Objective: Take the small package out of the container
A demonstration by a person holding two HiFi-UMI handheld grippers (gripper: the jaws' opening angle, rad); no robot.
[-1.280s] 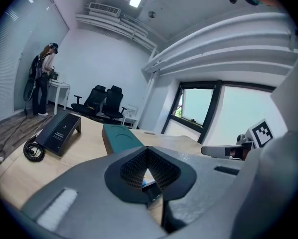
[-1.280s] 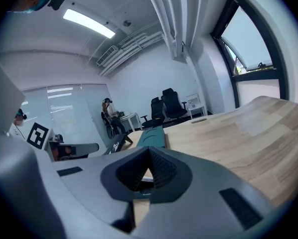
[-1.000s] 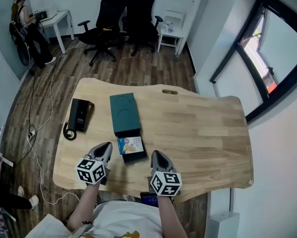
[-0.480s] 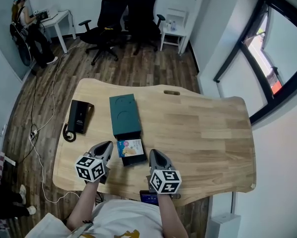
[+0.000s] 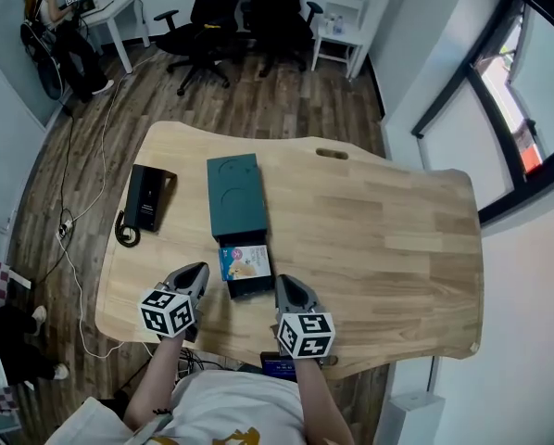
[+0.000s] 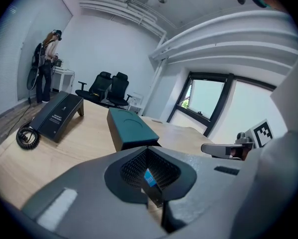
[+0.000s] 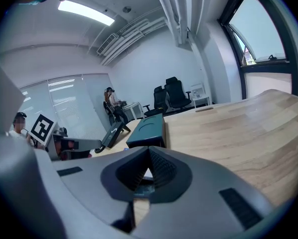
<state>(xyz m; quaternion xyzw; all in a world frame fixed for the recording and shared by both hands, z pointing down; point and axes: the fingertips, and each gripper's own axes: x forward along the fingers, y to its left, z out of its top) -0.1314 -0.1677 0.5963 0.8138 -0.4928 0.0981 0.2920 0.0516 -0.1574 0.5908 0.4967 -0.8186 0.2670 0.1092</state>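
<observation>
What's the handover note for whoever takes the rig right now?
Left gripper: shut, empty, just left of the drawer.
Right gripper: shut, empty, just right of the drawer.
Container: on the table, drawer pulled out toward you, package lying in it.
Done: drawer is out.
Left: open a gripper, grasp the package, lift it out.

I see the dark teal container (image 5: 235,196) flat on the desk (image 5: 379,239), drawer (image 5: 251,287) slid out. Small colourful package (image 5: 243,260) lies flat inside it.
</observation>
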